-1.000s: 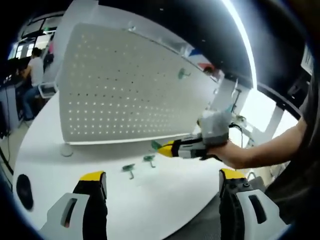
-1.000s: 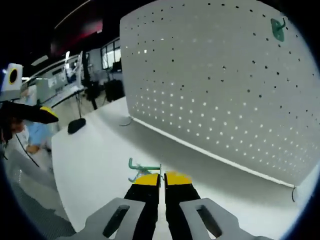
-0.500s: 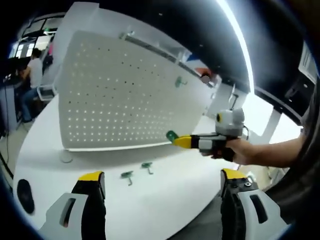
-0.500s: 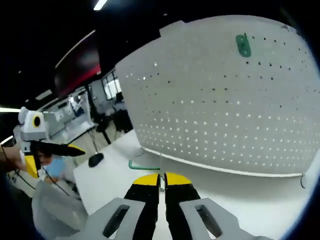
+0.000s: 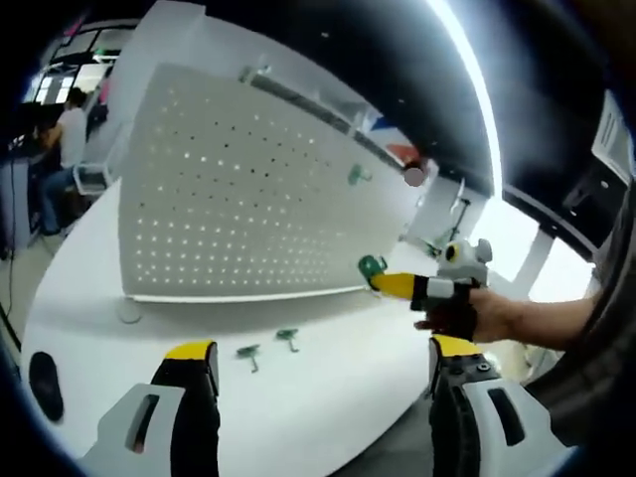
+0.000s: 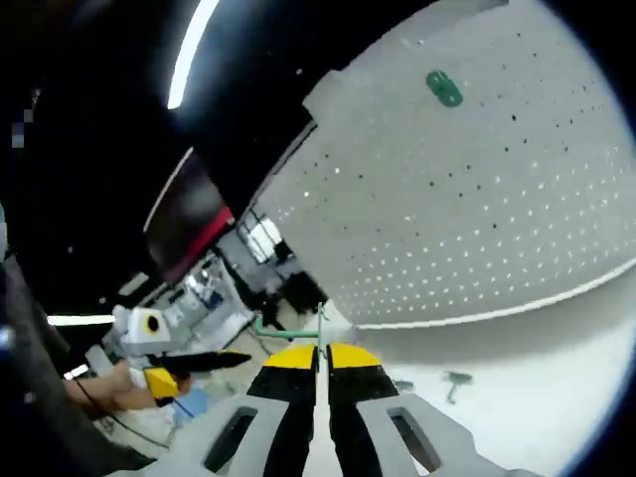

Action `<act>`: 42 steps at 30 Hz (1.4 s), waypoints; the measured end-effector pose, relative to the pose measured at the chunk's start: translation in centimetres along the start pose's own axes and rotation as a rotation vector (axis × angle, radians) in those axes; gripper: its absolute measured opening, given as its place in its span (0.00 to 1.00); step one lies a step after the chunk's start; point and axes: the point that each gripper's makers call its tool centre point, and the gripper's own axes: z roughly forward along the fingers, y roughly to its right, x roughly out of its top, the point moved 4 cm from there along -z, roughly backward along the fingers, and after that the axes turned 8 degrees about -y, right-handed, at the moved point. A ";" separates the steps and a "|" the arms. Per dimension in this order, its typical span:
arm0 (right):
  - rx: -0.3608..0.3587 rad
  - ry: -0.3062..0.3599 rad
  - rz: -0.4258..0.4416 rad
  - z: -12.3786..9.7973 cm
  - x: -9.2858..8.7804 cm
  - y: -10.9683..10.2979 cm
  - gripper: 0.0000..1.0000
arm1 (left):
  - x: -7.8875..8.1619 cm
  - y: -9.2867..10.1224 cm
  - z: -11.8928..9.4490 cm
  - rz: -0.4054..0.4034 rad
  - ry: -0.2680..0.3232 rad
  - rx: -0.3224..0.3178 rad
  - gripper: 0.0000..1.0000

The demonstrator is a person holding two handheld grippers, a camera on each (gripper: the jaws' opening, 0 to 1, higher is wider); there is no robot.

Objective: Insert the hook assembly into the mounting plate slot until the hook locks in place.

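Note:
A white pegboard mounting plate [image 5: 238, 199] stands upright on the white table [image 5: 338, 393], with one green hook [image 5: 356, 176] hanging high on it. Two loose green hooks [image 5: 247, 353] [image 5: 287, 338] lie on the table in front of the board. My left gripper [image 5: 323, 348] is open and holds nothing, low over the table. My right gripper [image 6: 323, 350] is shut on a green hook [image 6: 288, 323], held in the air off the pegboard [image 6: 477, 199]. In the left gripper view that right gripper [image 5: 397, 285] carries its hook [image 5: 372, 266] near the board's right end.
A black rounded object [image 5: 45, 378] lies at the table's left edge, and the board's round foot [image 5: 129, 311] sits by its lower left corner. A person [image 5: 70, 139] sits far off at the left. A hand [image 6: 109, 383] holds the left gripper [image 6: 189, 363].
My right gripper has lifted the green hook off the table and carried it up and rightward along the board. Its view has rolled. The left gripper has stayed open.

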 end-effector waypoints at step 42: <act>0.562 -0.053 0.030 0.2 -3.6 -9.3 0.01 | 3.0 7.2 1.1 -0.076 0.022 -0.540 0.06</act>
